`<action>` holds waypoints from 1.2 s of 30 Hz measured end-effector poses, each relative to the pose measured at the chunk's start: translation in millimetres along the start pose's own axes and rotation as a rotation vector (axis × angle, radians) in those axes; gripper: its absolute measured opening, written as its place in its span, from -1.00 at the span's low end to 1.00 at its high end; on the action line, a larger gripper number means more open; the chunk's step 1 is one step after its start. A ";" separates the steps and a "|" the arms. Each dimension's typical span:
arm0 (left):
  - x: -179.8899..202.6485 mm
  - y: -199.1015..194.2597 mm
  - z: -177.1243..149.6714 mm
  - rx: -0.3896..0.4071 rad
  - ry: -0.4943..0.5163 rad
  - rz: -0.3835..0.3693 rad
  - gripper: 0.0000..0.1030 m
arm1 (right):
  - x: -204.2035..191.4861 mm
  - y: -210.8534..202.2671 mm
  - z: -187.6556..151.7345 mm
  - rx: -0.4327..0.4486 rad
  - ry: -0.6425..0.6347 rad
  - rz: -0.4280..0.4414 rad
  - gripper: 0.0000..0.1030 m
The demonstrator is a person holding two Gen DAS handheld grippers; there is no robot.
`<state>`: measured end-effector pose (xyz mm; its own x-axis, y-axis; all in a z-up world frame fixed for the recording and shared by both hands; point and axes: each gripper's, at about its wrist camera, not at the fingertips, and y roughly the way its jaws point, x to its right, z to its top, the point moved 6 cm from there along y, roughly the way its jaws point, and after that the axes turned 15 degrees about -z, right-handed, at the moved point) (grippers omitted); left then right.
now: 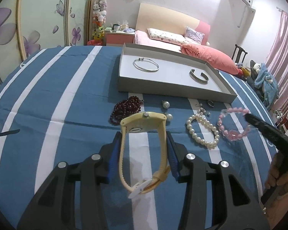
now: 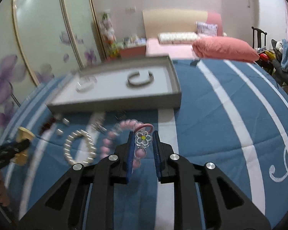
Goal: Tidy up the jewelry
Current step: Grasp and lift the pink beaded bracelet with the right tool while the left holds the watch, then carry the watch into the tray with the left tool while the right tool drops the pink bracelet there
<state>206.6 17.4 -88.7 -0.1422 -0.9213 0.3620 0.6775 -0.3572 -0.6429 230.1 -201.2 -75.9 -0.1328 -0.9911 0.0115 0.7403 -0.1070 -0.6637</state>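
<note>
Left wrist view: the left claw (image 1: 144, 140) grips a cream-yellow watch (image 1: 142, 132) by its strap, its blue pads pressed on either side, the case held up toward the tray. Right wrist view: the right claw (image 2: 143, 143) stands narrow around the flower charm of a pink bead bracelet (image 2: 121, 134); the picture is blurred, so whether the pads actually press the charm cannot be told.

Items on the bench, left to right in the left wrist view:
- dark red bead string (image 1: 124, 109), loose on the striped cloth (image 1: 48, 115);
- two pearl earrings (image 1: 166, 104), just beside it;
- white pearl bracelet (image 1: 202, 131), with a small clasp piece near its top;
- small dark ring (image 1: 210, 103), close to the tray's front wall;
- pink bead bracelet, at the right claw.

Grey tray (image 1: 163, 91), behind these items: it holds a thin silver bangle (image 1: 146, 65) on the left and an open metal cuff (image 1: 199, 76) on the right, well apart.

Progress, as a judgement: two pieces are stowed, two are in hand or nearly so, and four remain on the cloth. The task appears under halfway.

Writing: none legible. The cuff's marks are too small to read; the cloth carries a white curl motif only.
</note>
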 end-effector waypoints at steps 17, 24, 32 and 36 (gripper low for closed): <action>26.8 -29.8 6.6 0.092 0.067 -0.021 -0.15 | 3.2 -99.8 27.0 0.295 0.197 0.203 -0.62; 33.2 -34.3 12.6 0.116 0.091 -0.018 -0.15 | -3.1 -99.2 24.9 0.316 0.190 0.199 -0.62; 37.6 -33.9 32.2 0.142 0.128 0.005 -0.15 | -7.4 -98.4 31.2 0.345 0.173 0.176 -0.62; 40.2 -34.2 50.6 0.172 0.150 0.023 -0.15 | -6.3 -99.1 44.1 0.381 0.170 0.156 -0.62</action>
<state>214.2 0.4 -18.0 -0.2224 -0.9460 0.2357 0.7929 -0.3162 -0.5209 186.7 -187.8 22.7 -0.0830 -0.9739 -0.2111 0.9459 -0.0103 -0.3242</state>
